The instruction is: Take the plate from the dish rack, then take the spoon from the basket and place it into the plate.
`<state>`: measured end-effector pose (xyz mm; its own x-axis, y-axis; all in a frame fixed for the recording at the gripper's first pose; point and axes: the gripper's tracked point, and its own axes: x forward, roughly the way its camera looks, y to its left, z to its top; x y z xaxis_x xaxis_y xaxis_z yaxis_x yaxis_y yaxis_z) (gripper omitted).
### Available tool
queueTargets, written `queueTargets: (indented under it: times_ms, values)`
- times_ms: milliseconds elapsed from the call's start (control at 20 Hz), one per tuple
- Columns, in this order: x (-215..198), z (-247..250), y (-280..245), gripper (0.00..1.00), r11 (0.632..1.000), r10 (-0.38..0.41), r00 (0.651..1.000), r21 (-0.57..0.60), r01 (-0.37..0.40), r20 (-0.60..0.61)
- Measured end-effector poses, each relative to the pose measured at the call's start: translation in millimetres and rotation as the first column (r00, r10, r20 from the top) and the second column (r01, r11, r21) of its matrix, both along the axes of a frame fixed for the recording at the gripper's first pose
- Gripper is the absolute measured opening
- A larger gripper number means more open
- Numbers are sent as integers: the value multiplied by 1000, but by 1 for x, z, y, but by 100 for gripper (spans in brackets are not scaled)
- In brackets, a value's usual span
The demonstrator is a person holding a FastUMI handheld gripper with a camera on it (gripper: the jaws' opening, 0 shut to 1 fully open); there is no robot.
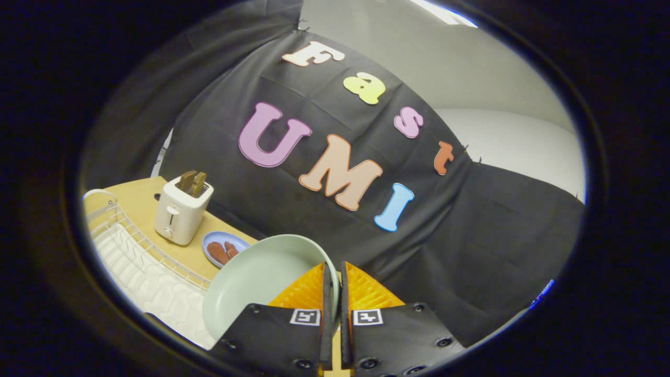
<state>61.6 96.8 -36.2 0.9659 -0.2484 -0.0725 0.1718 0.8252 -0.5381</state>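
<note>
The pale green plate (256, 280) hangs tilted in the air above the white dish rack (141, 262), its hollow side facing me. My gripper (333, 277) is shut on the plate's rim, with both fingers pressing it at its right edge. The plate is held clear of the rack and of the wooden table below.
A white toaster (180, 214) with two brown slices in it stands on the wooden table (136, 201) behind the rack. A small blue dish (224, 247) with brown pieces lies next to the toaster. The black cloth wall rises right behind the table.
</note>
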Motion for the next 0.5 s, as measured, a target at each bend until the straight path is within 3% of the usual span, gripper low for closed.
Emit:
queueTargets:
  times_ms: [500]
  values:
    - [-35,-55,-109,9,993,6,996,121,5,-92]
